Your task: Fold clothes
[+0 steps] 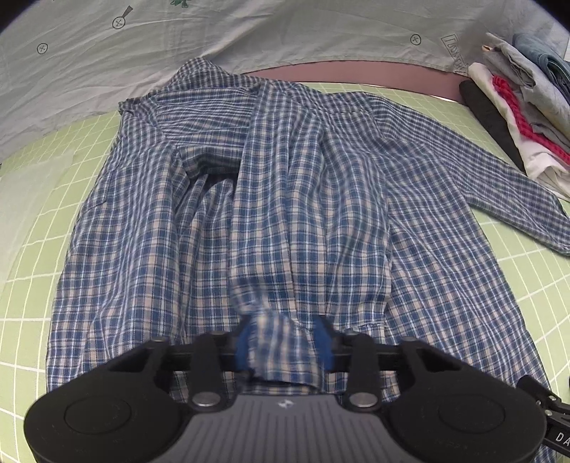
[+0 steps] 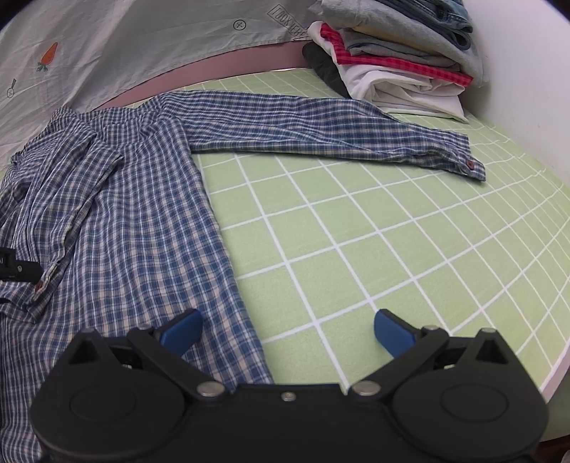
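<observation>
A blue and white plaid shirt [image 1: 278,199] lies spread on the green grid mat [image 1: 32,249], collar at the far end. Its left sleeve is folded across the body. My left gripper [image 1: 285,342] is shut on that sleeve's cuff [image 1: 281,349], low over the shirt's hem. In the right wrist view the shirt [image 2: 135,213] lies at the left and its right sleeve [image 2: 320,131] stretches flat to the right, cuff button [image 2: 470,164] showing. My right gripper [image 2: 286,331] is open and empty, over the shirt's right lower edge, one finger [image 2: 181,329] above cloth, the other over the mat [image 2: 392,231].
A stack of folded clothes [image 2: 399,57] stands at the far right of the mat, also in the left wrist view [image 1: 523,107]. A pale printed sheet [image 1: 213,32] and a pink edge [image 2: 213,67] lie behind the mat. A white wall [image 2: 527,71] borders the right.
</observation>
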`<control>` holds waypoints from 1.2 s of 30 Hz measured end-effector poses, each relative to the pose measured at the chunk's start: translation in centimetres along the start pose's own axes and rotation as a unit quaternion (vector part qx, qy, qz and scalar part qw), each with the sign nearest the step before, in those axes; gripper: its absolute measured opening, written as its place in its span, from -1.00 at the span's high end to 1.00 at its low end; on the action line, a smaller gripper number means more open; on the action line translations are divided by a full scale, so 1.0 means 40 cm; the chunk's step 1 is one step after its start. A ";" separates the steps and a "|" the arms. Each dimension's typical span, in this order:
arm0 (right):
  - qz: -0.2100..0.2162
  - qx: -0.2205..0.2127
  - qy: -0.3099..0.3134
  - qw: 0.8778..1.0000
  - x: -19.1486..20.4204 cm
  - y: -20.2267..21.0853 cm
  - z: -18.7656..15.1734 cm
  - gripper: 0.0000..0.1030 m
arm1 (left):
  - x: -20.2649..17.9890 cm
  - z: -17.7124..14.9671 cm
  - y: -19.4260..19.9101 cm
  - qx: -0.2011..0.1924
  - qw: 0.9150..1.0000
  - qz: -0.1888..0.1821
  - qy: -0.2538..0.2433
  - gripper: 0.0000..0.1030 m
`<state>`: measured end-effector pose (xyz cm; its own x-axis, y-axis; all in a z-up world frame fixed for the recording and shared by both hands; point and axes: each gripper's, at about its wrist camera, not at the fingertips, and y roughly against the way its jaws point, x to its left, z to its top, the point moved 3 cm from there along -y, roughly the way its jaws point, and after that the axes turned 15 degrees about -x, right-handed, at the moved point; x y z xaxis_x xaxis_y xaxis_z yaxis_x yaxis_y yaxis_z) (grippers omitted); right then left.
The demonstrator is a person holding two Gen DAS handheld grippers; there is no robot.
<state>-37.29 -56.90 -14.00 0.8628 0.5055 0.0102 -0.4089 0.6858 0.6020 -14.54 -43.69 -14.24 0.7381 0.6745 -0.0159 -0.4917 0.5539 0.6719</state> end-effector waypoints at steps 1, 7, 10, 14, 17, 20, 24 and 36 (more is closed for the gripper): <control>0.000 0.000 0.000 1.000 0.000 0.000 0.000 -1.00 | -0.003 0.006 0.006 -0.003 1.000 -0.003 -0.002 0.76; 0.000 0.000 0.001 1.000 0.000 0.005 -0.003 -1.00 | -0.014 0.051 0.094 -0.054 0.998 -0.019 -0.008 0.82; -0.001 0.003 0.000 1.000 -0.001 0.007 -0.003 -1.00 | 0.004 0.067 0.162 -0.082 0.996 -0.023 0.008 0.82; -0.005 0.009 -0.001 1.000 0.000 0.012 -0.005 -1.00 | 0.067 0.057 0.250 -0.089 0.994 -0.025 0.062 0.82; -0.008 0.010 0.001 1.000 0.005 0.021 -0.009 -1.00 | 0.142 0.005 0.305 -0.071 0.990 -0.013 0.125 0.82; -0.009 0.008 0.011 1.000 0.014 0.033 -0.016 -1.00 | 0.217 -0.070 0.340 -0.044 0.981 0.004 0.187 0.82; -0.004 0.007 0.020 1.000 0.030 0.046 -0.023 -1.00 | 0.281 -0.162 0.351 -0.004 0.970 0.029 0.242 0.80; 0.007 -0.018 0.033 0.999 0.077 0.064 0.028 -1.00 | 0.302 -0.138 0.340 0.007 0.977 0.076 0.199 -0.41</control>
<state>-35.33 -54.18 -11.52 0.8360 0.5477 -0.0346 -0.4326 0.6965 0.5724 -14.86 -25.30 -9.37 0.4177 0.8861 -0.2008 -0.5722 0.4282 0.6994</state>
